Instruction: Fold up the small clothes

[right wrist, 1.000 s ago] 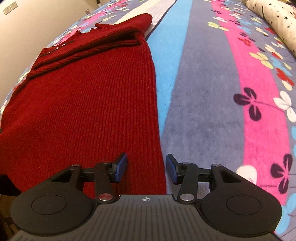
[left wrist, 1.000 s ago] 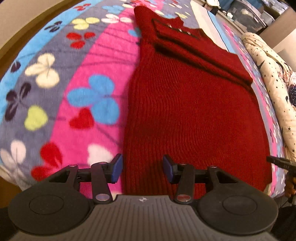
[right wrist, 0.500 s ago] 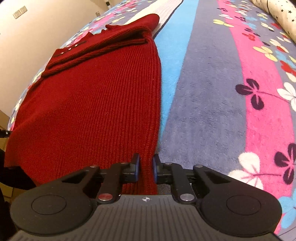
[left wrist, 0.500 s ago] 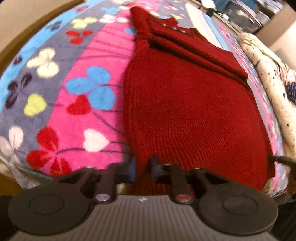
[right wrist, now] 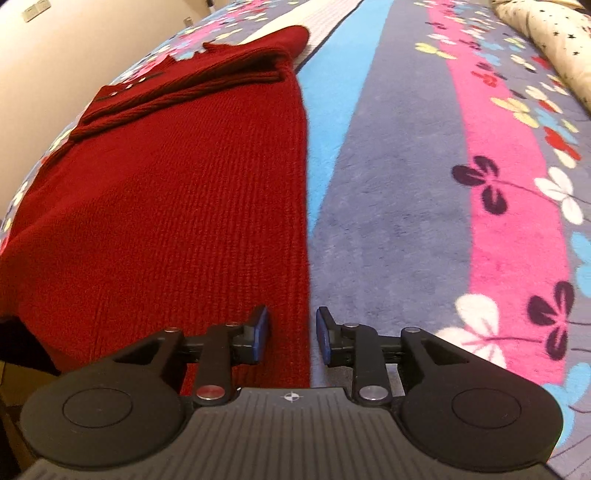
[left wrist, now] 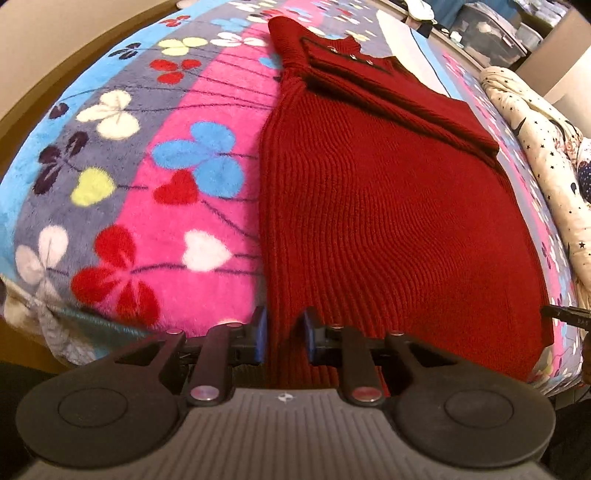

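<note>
A dark red knit sweater (left wrist: pixel 388 206) lies flat on the flowered blanket, sleeves folded across its far end; it also shows in the right wrist view (right wrist: pixel 166 206). My left gripper (left wrist: pixel 282 338) sits at the sweater's near left corner with the hem between its blue pads, the jaws a narrow gap apart around the fabric. My right gripper (right wrist: pixel 291 338) is at the near right corner, jaws a little apart, the sweater's edge lying between them.
The flowered fleece blanket (left wrist: pixel 166 192) covers the bed and drops off at the near edge. A cream star-print quilt (left wrist: pixel 546 147) lies along the right side, also in the right wrist view (right wrist: pixel 554 40). Storage boxes (left wrist: pixel 491 26) stand beyond the bed.
Both grippers closed in on the sweater's near hem corners from wide open. The jaws now stand slightly wider than half a second ago, with fabric between them.
</note>
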`<state>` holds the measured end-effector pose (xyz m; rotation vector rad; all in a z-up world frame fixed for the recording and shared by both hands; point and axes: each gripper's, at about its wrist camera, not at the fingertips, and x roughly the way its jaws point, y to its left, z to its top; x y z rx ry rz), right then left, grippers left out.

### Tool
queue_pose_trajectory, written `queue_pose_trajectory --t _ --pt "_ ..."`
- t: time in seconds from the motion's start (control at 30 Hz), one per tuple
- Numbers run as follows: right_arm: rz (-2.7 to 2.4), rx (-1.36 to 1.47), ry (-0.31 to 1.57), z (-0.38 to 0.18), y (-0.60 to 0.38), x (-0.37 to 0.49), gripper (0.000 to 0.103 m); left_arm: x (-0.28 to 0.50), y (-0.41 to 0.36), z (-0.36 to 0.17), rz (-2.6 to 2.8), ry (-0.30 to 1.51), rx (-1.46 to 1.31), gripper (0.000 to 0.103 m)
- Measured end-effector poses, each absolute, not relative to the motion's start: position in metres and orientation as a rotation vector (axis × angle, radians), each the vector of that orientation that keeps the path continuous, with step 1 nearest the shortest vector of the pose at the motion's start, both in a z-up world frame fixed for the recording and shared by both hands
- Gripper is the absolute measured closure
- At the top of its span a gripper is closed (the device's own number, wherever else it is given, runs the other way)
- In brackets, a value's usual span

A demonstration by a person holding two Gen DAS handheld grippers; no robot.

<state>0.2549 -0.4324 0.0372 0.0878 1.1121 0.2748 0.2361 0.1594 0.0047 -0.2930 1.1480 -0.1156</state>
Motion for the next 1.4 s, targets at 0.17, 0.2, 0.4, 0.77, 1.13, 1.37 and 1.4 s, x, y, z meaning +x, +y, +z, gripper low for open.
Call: queue_pose_trajectory --t 0.17,0.2,0.4,0.77,1.13,1.37,1.4 --pt "0.25 0.102 1.119 0.036 -0.438 0.253 0.072 0.228 0.161 0.006 -0.102 1.142 -0.315 0.081" --pt "0.248 0.099 1.123 0.035 -0.436 0.252 0.071 0.227 0.162 0.006 -0.101 1.143 -0.321 0.081" --pt "0.266 0.059 1.132 0.032 -0.43 0.254 0.067 0.224 0.17 0.003 -0.075 1.15 -0.369 0.081" --pt "0.269 0.048 1.127 0.031 -0.425 0.253 0.069 0.221 0.165 -0.008 -0.096 1.217 -0.388 0.065" --pt "0.344 0.277 0.97 0.061 -0.451 0.25 0.094 0.203 0.159 0.045 -0.08 0.875 -0.171 0.093" --pt "0.232 0.347 0.994 0.062 -0.473 0.25 0.096 0.217 0.158 0.018 -0.082 1.049 -0.239 0.092" --pt "0.233 0.312 1.053 0.053 -0.467 0.252 0.096 0.219 0.162 0.013 -0.088 1.083 -0.278 0.091"
